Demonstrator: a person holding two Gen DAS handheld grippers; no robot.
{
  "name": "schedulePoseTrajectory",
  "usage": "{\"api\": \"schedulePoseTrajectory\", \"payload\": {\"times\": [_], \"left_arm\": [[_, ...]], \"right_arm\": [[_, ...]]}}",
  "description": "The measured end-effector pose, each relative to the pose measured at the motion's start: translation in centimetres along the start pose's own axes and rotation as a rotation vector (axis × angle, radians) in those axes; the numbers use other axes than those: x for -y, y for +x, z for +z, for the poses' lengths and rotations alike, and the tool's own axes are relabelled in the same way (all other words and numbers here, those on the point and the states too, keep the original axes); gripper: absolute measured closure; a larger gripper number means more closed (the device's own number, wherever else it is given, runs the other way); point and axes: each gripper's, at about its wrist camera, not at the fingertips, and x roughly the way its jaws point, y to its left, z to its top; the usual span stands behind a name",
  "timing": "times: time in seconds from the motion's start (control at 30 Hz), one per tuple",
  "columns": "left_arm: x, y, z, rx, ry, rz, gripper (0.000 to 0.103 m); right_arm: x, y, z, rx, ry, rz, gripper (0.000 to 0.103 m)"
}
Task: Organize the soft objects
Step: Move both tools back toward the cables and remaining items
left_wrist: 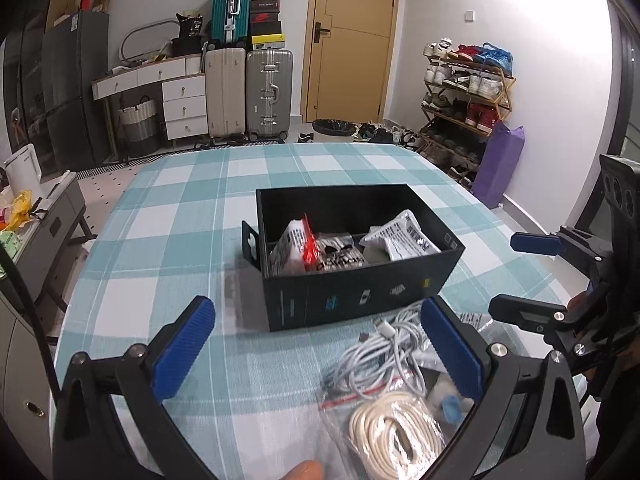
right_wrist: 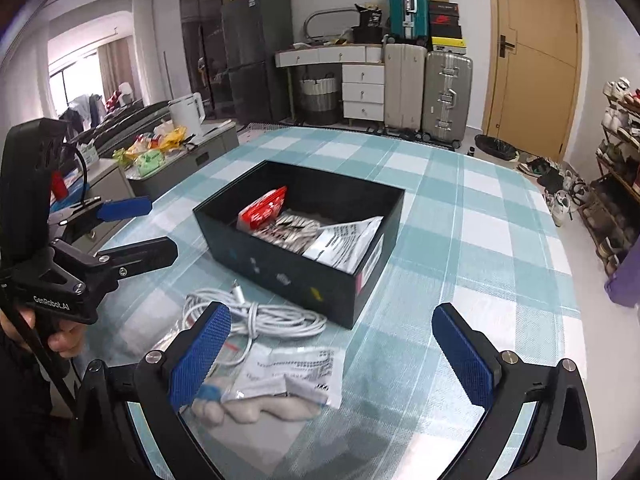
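Note:
A black box (left_wrist: 352, 300) (right_wrist: 280, 268) stands on the checked tablecloth and holds several soft packets, red-white (left_wrist: 298, 246) (right_wrist: 262, 210) and white (left_wrist: 400, 236) (right_wrist: 344, 244). In front of it lie a tangled white cable (left_wrist: 376, 356) (right_wrist: 260, 316), a bagged cream cable coil (left_wrist: 396, 436), a clear printed packet (right_wrist: 296, 368) and a pale soft item (right_wrist: 256, 410). My left gripper (left_wrist: 320, 356) is open above the cables. My right gripper (right_wrist: 332, 356) is open above the packet. Each shows in the other's view, the right (left_wrist: 532, 276) and the left (right_wrist: 136, 228).
The table (left_wrist: 160, 208) has a teal checked cloth. Behind it stand suitcases (left_wrist: 248, 92), white drawers (left_wrist: 176, 100), a door, a bin (left_wrist: 334, 128) and a shoe rack (left_wrist: 464, 100). A low grey cabinet (right_wrist: 176, 152) with bags stands at the left.

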Motion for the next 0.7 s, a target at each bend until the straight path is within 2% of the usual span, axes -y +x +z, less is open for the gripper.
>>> {"api": "schedulePoseTrajectory", "payload": {"times": [0.7], "left_arm": [[0.0, 0.5, -4.3, -0.083, -0.024, 0.027, 0.000]], "right_arm": [[-0.6, 1.6, -2.2, -0.070, -0.017, 0.072, 0.001]]}}
